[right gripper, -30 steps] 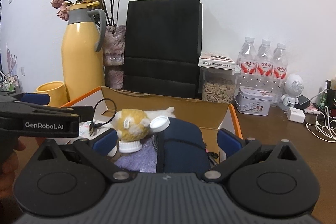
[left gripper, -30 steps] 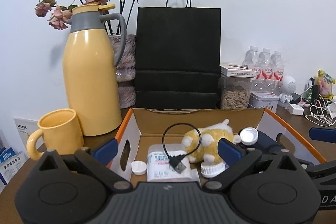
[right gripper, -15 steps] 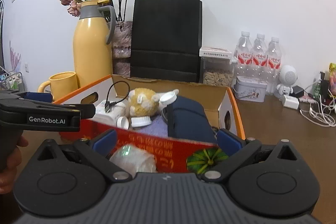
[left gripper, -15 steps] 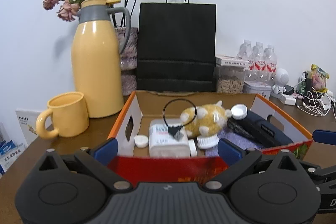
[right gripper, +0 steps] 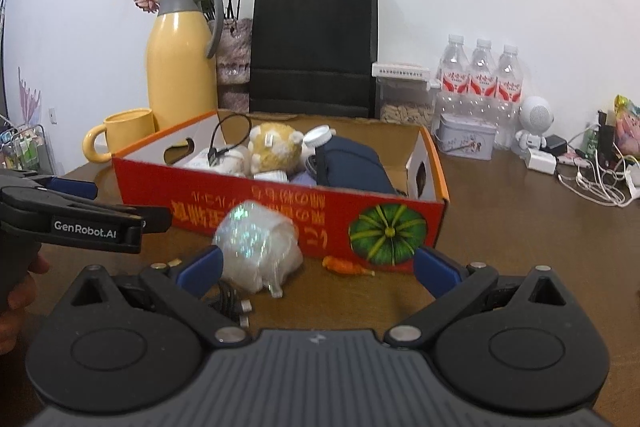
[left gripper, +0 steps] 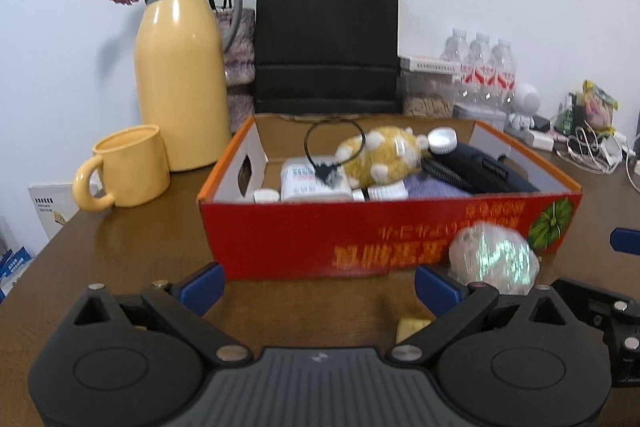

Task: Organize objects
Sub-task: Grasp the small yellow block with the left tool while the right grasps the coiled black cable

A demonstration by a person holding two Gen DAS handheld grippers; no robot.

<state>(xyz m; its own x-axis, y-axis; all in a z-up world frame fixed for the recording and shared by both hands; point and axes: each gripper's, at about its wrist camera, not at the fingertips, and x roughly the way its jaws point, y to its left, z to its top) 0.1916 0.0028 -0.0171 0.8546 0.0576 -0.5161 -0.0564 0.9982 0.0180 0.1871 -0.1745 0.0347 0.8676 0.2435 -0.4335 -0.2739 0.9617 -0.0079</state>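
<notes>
Pulling back from the red box [left gripper: 390, 227], both tools now see its whole front wall, which was hidden a second ago. From left to right: the left tool [left gripper: 318, 285] is spread and empty, a shiny wrapped bundle [right gripper: 256, 247] lies on the surface [left gripper: 132, 259] just before the box (partly between the tips), and the right tool [right gripper: 318, 267] is spread too.

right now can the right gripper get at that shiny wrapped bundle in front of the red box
Probably yes. The right gripper is open, and the shiny bundle lies on the table just ahead, beside its left finger, outside the red box. Nothing stands between them; it would need a small shift left to straddle it.
</notes>
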